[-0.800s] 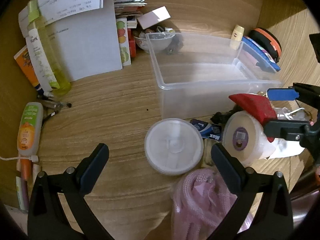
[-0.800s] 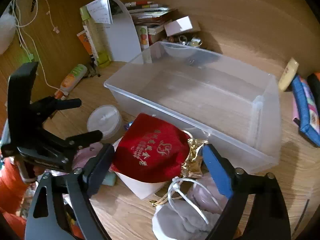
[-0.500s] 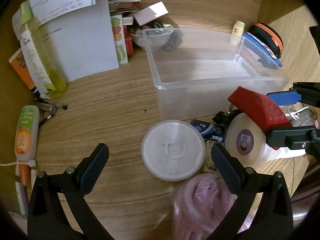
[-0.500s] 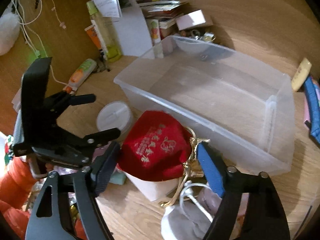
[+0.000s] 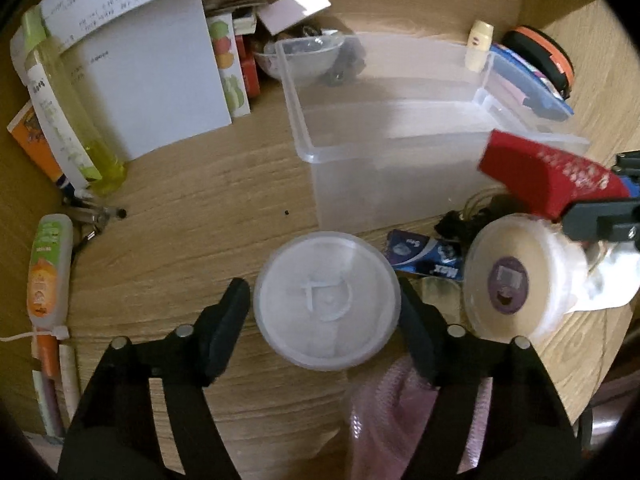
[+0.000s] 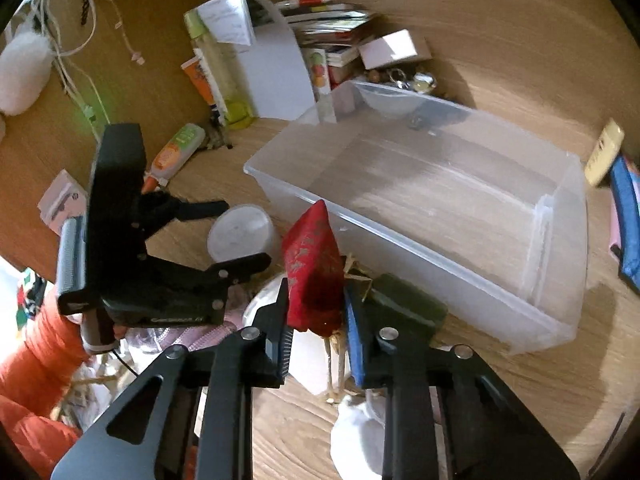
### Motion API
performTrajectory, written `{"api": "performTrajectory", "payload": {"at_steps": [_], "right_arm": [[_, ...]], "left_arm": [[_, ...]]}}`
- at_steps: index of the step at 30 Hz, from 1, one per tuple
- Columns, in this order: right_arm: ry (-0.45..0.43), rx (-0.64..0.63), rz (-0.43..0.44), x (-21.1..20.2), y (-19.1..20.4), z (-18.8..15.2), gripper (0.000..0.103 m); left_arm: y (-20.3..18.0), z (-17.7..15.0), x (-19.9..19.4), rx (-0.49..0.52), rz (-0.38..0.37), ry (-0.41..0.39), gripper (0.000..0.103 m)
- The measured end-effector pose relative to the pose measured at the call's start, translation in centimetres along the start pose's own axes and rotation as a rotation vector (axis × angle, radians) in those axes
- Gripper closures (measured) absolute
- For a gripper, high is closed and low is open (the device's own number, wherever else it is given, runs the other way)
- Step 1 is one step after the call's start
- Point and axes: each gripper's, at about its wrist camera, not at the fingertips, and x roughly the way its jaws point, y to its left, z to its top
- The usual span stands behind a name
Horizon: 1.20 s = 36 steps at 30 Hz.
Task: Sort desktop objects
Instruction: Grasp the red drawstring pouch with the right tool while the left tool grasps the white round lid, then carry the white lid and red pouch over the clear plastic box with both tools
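A round white lidded container [image 5: 326,304] sits on the wooden desk in front of a clear plastic box [image 5: 400,120]. My left gripper [image 5: 322,300] straddles it, with both pads against its sides. The right wrist view shows the same hold on the container [image 6: 240,232]. My right gripper [image 6: 316,296] is shut on a red cloth pouch [image 6: 314,248], squeezed narrow and raised off the desk near the box's front wall [image 6: 420,236]. Gold cords hang below the pouch. From the left wrist view, the red pouch [image 5: 536,172] hangs beside the box's near right corner.
A white roll with a purple label [image 5: 508,280], a blue packet [image 5: 424,252] and a pink pouch [image 5: 400,400] crowd the near right. A yellow bottle [image 5: 68,120], an orange tube [image 5: 48,272], papers and a bowl [image 5: 304,56] line the left and back. An orange sleeve [image 6: 36,360] is at the left.
The left jaws came in from wide apart to the sides of the round container. The right jaws shut on the red pouch, pinched it narrow and lifted it toward the box.
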Motion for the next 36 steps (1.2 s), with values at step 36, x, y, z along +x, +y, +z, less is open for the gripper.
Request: {"api": "performTrajectory", "payload": {"at_steps": [36], "right_arm": [[-0.308, 0.037, -0.068, -10.9, -3.9, 1.8, 0.085]], "left_arm": [[-0.2, 4.1, -9.2, -0.049, 0.094, -0.248, 0.038]]}}
